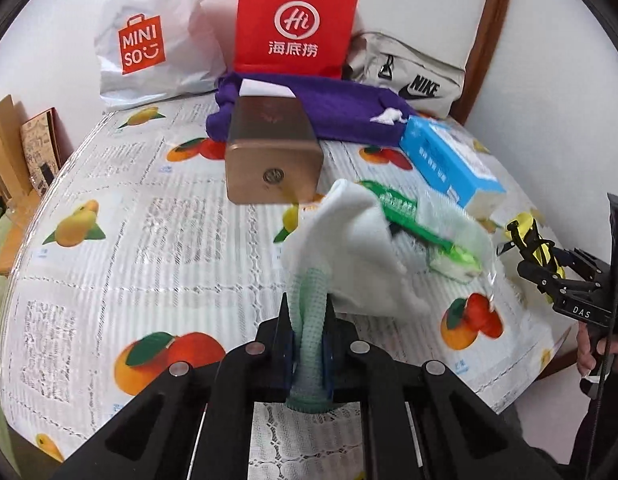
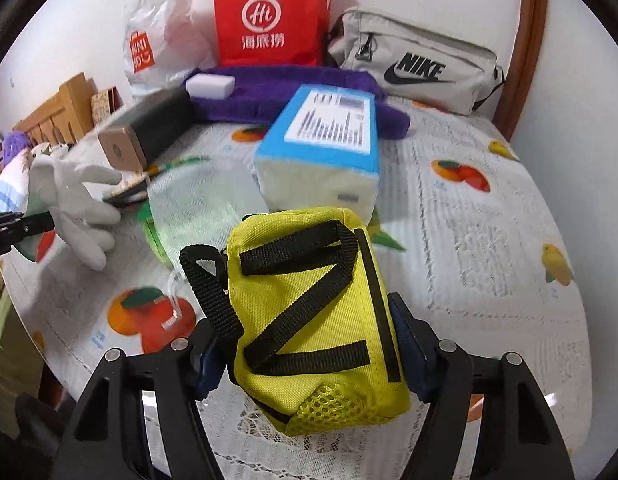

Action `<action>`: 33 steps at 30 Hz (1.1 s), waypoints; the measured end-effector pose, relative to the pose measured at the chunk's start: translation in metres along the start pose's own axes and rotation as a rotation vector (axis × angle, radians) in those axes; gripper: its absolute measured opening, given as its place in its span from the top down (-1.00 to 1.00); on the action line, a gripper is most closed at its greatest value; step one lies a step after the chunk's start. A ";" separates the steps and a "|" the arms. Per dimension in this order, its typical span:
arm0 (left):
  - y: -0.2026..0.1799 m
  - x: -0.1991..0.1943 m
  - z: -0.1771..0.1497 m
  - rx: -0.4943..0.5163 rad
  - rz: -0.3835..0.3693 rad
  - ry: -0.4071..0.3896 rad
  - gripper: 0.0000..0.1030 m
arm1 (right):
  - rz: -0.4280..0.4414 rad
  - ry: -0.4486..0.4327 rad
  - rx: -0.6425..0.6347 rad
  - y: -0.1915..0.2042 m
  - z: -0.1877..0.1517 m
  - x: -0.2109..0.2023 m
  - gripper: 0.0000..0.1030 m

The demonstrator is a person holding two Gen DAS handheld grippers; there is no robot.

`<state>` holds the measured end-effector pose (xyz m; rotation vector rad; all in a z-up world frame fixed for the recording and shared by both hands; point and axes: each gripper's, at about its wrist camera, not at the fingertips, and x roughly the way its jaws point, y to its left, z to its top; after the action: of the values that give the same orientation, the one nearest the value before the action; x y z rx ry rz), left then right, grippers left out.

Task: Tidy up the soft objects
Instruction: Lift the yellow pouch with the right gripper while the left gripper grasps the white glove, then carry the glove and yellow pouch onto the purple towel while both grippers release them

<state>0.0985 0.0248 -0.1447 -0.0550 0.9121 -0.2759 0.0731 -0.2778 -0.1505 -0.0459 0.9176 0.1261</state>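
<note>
My left tool (image 1: 309,344) pinches the green-cuffed white glove (image 1: 349,248) at lower centre, its limp fingers drooping over the fruit-print surface (image 1: 109,240). My right tool (image 2: 309,344) clamps the yellow pouch (image 2: 317,320), black-strapped with a mesh corner, at lower centre.

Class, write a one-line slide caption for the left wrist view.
Left tongs shut on a white knitted glove's green cuff above the fruit-print tablecloth.
</note>
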 end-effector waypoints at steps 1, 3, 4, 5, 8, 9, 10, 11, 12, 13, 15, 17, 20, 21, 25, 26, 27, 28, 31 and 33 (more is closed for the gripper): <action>0.002 -0.002 0.003 -0.009 -0.018 -0.001 0.79 | 0.004 -0.005 0.001 -0.001 0.003 -0.003 -0.37; 0.005 -0.010 0.009 -0.031 -0.030 -0.023 0.79 | 0.002 -0.016 -0.003 -0.001 0.010 -0.007 -0.36; 0.005 -0.013 0.011 -0.031 -0.028 -0.030 0.79 | -0.002 -0.023 -0.005 -0.001 0.013 -0.010 -0.36; 0.005 -0.016 0.014 -0.026 -0.021 -0.040 0.79 | -0.003 -0.031 -0.007 -0.001 0.016 -0.013 -0.36; 0.005 -0.021 0.024 -0.027 -0.019 -0.059 0.79 | 0.005 -0.058 -0.007 -0.001 0.028 -0.020 -0.36; 0.006 -0.022 0.028 -0.028 -0.019 -0.064 0.79 | 0.010 -0.066 -0.008 -0.001 0.032 -0.022 -0.36; 0.006 -0.023 0.032 -0.028 -0.016 -0.071 0.79 | 0.012 -0.073 -0.007 -0.001 0.037 -0.023 -0.36; 0.006 -0.024 0.036 -0.027 -0.015 -0.075 0.79 | 0.013 -0.077 -0.007 -0.002 0.042 -0.024 -0.36; 0.005 -0.025 0.041 -0.026 -0.017 -0.080 0.79 | 0.014 -0.082 -0.009 -0.002 0.047 -0.025 -0.36; 0.004 -0.027 0.045 -0.025 -0.020 -0.087 0.79 | 0.013 -0.087 -0.011 -0.002 0.052 -0.025 -0.36; 0.003 -0.030 0.057 -0.020 -0.026 -0.102 0.79 | 0.012 -0.091 -0.015 -0.003 0.064 -0.025 -0.36; 0.003 -0.029 0.069 -0.024 -0.016 -0.107 0.79 | 0.017 -0.095 -0.012 -0.004 0.076 -0.024 -0.36; 0.004 -0.023 0.087 -0.037 -0.012 -0.102 0.79 | 0.030 -0.093 0.000 -0.006 0.093 -0.018 -0.36; 0.004 -0.022 0.091 -0.038 -0.014 -0.102 0.79 | 0.036 -0.091 0.004 -0.006 0.099 -0.015 -0.36; 0.006 -0.013 0.117 -0.042 -0.022 -0.104 0.79 | 0.058 -0.087 0.014 -0.010 0.123 -0.002 -0.36; 0.006 -0.011 0.123 -0.040 -0.022 -0.108 0.79 | 0.057 -0.089 0.012 -0.011 0.128 0.001 -0.36; 0.006 -0.009 0.129 -0.037 -0.021 -0.111 0.79 | 0.056 -0.091 0.009 -0.011 0.134 0.003 -0.36; 0.006 -0.007 0.134 -0.032 -0.020 -0.112 0.79 | 0.054 -0.093 0.006 -0.011 0.140 0.006 -0.36; 0.006 0.004 0.152 -0.030 -0.010 -0.108 0.79 | 0.052 -0.097 -0.002 -0.013 0.159 0.015 -0.36; 0.007 0.014 0.164 -0.032 -0.012 -0.100 0.79 | 0.052 -0.095 -0.005 -0.015 0.171 0.022 -0.36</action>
<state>0.2373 0.0165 -0.0560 -0.1032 0.8174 -0.2673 0.2233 -0.2748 -0.0645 -0.0207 0.8236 0.1777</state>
